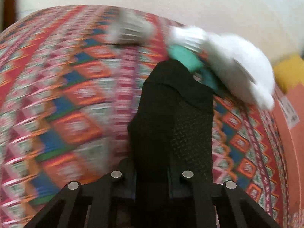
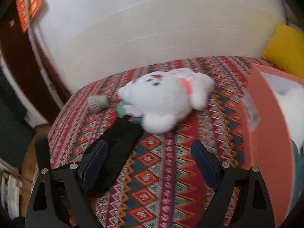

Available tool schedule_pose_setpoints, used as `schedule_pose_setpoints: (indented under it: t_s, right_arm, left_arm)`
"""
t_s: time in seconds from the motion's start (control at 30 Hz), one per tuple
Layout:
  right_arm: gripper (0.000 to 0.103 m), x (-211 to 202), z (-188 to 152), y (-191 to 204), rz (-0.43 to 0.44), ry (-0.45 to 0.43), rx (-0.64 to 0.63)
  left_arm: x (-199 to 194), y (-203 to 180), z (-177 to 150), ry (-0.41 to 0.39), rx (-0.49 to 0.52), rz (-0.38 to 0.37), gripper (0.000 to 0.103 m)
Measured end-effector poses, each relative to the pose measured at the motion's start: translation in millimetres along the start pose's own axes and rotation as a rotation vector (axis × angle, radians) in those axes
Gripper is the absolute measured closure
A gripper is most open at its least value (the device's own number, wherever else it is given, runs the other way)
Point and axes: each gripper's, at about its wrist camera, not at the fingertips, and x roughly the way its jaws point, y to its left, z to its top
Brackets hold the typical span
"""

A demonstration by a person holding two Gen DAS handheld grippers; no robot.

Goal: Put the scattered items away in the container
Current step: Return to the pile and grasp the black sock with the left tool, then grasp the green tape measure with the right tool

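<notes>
A black sock (image 1: 171, 117) fills the middle of the blurred left wrist view; my left gripper (image 1: 152, 171) is shut on it and its fingers are hidden under the cloth. The sock also lies on the patterned bedspread in the right wrist view (image 2: 117, 144). A white plush toy (image 2: 163, 100) lies beyond it, also in the left wrist view (image 1: 237, 64), with a green item (image 2: 123, 107) beneath its edge. A grey ribbed cup (image 2: 97, 102) lies to the left. My right gripper (image 2: 150, 159) is open and empty above the bedspread. The orange box (image 2: 266, 133) stands at right.
The patterned bedspread (image 2: 161, 180) covers the bed. A cream wall runs behind. A yellow cushion (image 2: 285, 51) sits at far right. The bed's left edge drops to the floor, with a dark door frame (image 2: 20, 60) beyond.
</notes>
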Motion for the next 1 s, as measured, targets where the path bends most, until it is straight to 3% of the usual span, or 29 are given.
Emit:
schedule_pose_setpoints:
  t_s: [0.2, 0.27, 0.33, 0.43, 0.57, 0.67, 0.73, 0.87, 1.0]
  right_arm:
    - [0.013, 65.7, 21.9, 33.0, 0.179, 0.09, 0.065]
    - [0.014, 92.9, 29.7, 45.8, 0.221, 0.116, 0.085]
    - [0.014, 121.8, 40.3, 54.2, 0.176, 0.106, 0.088]
    - [0.017, 154.3, 50.2, 72.2, -0.059, 0.058, -0.097]
    - [0.017, 191.7, 48.1, 89.1, -0.193, 0.079, -0.304]
    - [0.019, 216.8, 46.5, 90.4, -0.271, 0.089, -0.366]
    - [0.033, 222.5, 43.9, 87.8, -0.233, 0.104, -0.361]
    - [0.033, 203.9, 35.5, 84.3, -0.159, 0.131, -0.308]
    - [0.033, 147.8, 10.8, 86.2, -0.086, 0.118, -0.293]
  left_arm:
    - [-22.9, 62.4, 8.9, -0.067, -0.133, 0.106, 0.084]
    - [-22.0, 77.4, 8.2, -0.072, -0.164, 0.086, 0.082]
    - [-18.5, 86.4, 8.8, -0.079, -0.183, 0.056, 0.082]
    - [-15.9, 83.1, 9.1, -0.104, -0.136, 0.077, 0.081]
    - [-12.1, 89.2, 11.0, -0.123, -0.154, 0.039, 0.08]
    - [-6.8, 95.5, 15.3, -0.13, -0.196, -0.014, 0.08]
    - [-6.5, 93.3, 16.3, -0.136, -0.187, -0.008, 0.08]
    - [-14.7, 84.6, 14.8, -0.16, -0.163, 0.016, 0.086]
    - [-36.6, 76.2, 12.4, -0.201, -0.139, 0.053, 0.088]
